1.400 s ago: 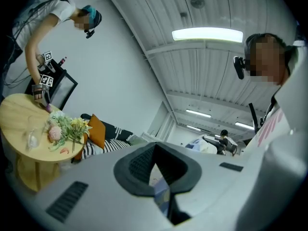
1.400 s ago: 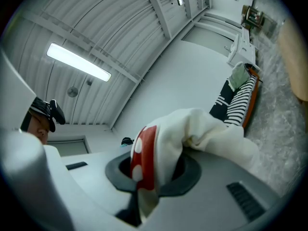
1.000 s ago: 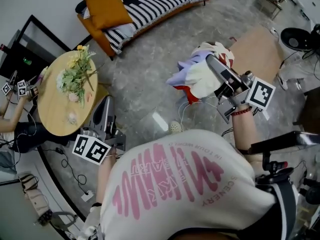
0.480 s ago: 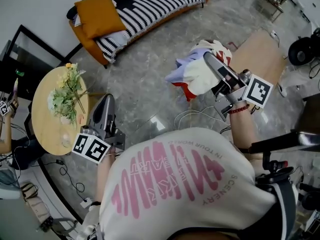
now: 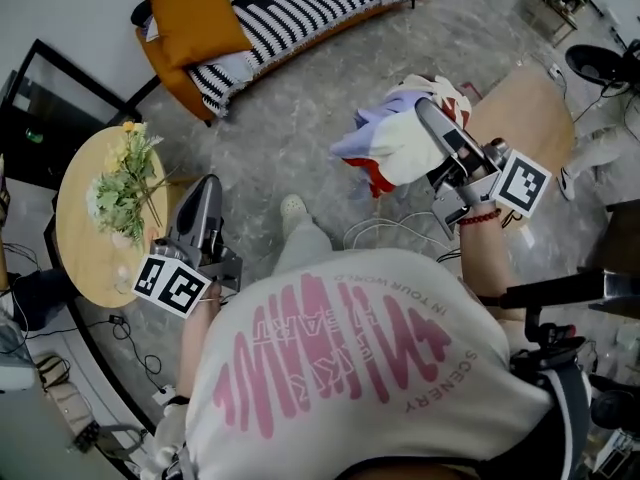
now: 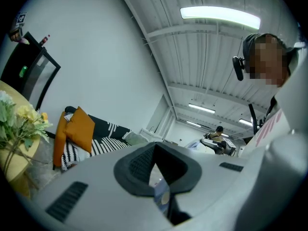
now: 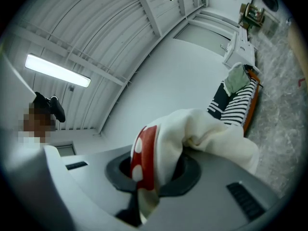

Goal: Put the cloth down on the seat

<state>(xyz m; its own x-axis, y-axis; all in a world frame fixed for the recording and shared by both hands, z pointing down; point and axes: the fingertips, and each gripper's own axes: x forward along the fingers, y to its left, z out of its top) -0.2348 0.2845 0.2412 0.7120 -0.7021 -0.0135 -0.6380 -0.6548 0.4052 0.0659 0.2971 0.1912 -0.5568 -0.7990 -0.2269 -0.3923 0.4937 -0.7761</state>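
Observation:
My right gripper (image 5: 428, 118) is shut on a bundled cloth (image 5: 392, 150), white with lavender and red parts, held in the air over the grey floor. In the right gripper view the cloth (image 7: 202, 129) bulges out from between the jaws, with a red white-dotted strip at the left. The seat, a low sofa (image 5: 300, 3) with a black-and-white striped cover and an orange cushion (image 5: 195, 18), stands at the far wall, well beyond the cloth. My left gripper (image 5: 206, 186) is shut on nothing, at the lower left, pointing toward the sofa (image 6: 98, 141).
A round wooden table (image 5: 75, 253) with flowers stands at the left, close to my left gripper. A brown board (image 5: 525, 103) lies on the floor right of the cloth, cables (image 5: 385, 233) trail below it, and a black fan (image 5: 600, 63) sits at the far right.
The person's leg and shoe have stepped forward into view between the grippers. The right gripper still holds the cloth in about the same place; the left gripper has barely moved.

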